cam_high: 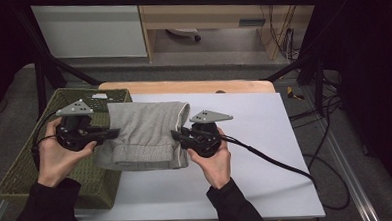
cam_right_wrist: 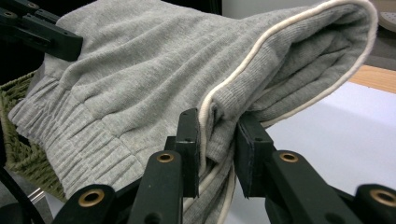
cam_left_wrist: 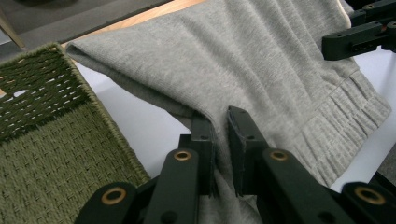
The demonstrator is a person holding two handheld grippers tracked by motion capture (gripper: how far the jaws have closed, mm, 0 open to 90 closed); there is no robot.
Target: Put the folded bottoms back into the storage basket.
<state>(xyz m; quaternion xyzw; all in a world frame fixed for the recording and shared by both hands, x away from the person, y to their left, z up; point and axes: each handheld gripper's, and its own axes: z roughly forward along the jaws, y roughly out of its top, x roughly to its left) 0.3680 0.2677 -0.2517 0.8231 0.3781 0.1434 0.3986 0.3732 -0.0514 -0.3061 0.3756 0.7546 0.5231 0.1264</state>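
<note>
Two hand-held grippers pinch one folded soft grey knit garment.
Left hand-held gripper nips the 9 o'clock edge, right hand-held gripper the 3 o'clock edge; light, floppy cloth will sag between.

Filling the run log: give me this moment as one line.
left claw: shut on grey garment | right claw: shut on grey garment | garment: folded, held between both, beside green basket | surface: white sheet
</note>
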